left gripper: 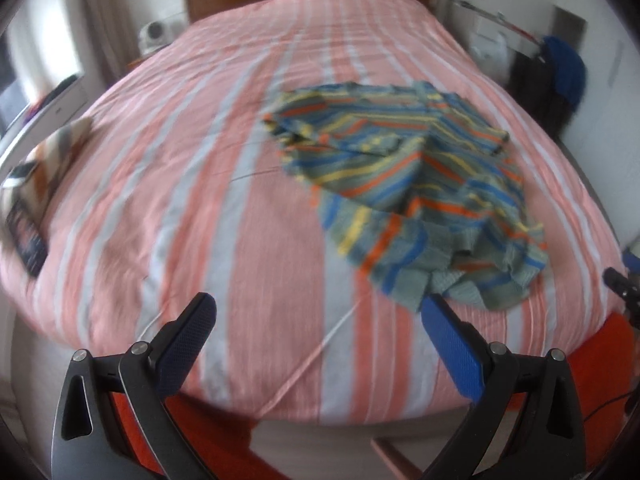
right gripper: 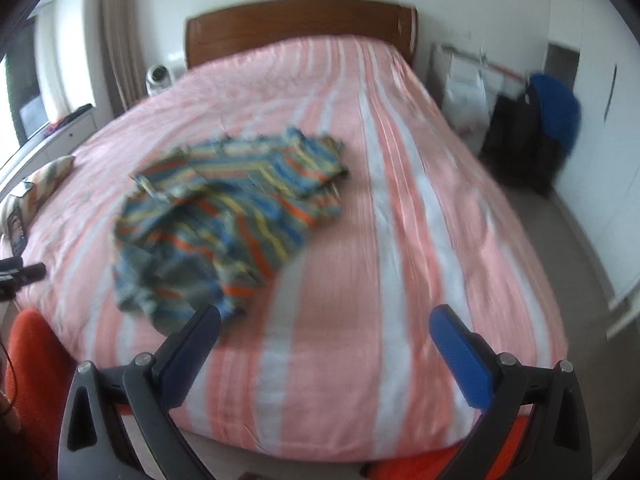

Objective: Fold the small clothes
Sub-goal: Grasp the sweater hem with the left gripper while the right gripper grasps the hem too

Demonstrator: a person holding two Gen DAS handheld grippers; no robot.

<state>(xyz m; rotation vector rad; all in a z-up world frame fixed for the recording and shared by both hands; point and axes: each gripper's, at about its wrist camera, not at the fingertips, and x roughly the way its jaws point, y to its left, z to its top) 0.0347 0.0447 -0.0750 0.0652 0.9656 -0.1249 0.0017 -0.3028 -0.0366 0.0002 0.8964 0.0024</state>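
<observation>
A: How are the tongs standing?

B: The left gripper (left gripper: pixel 318 312) is gaping wide, its jaws far apart, and it is gripping nothing. It is hovering over the near edge of the bed. The right gripper (right gripper: pixel 326 322) is doing the same: spread wide, holding nothing, hanging above the foot of the mattress.

A: And the garment?

B: The striped shirt (left gripper: pixel 404 184) is lying rumpled on the pink striped bedspread (left gripper: pixel 200 184), green-grey with orange, yellow and blue bands. In the left wrist view it is sitting at about two o'clock from the gripper, its near hem just beyond the right blue finger pad (left gripper: pixel 452 346). In the right wrist view the same shirt (right gripper: pixel 224 216) is lying at about ten o'clock, its near edge showing just past the left dark pad (right gripper: pixel 192 354). Both pictures are blurring, so I cannot tell whether cloth and pads are touching.

A: What is lying further out?

B: A wooden headboard (right gripper: pixel 300 24) is standing at twelve o'clock. A patterned cushion (left gripper: pixel 60 148) is resting at nine o'clock on the bed's edge in the left view. A blue garment (right gripper: pixel 556 108) is hanging over something dark at two o'clock by the wall. Orange-red fabric (right gripper: pixel 32 368) is showing below the mattress at eight o'clock.
</observation>
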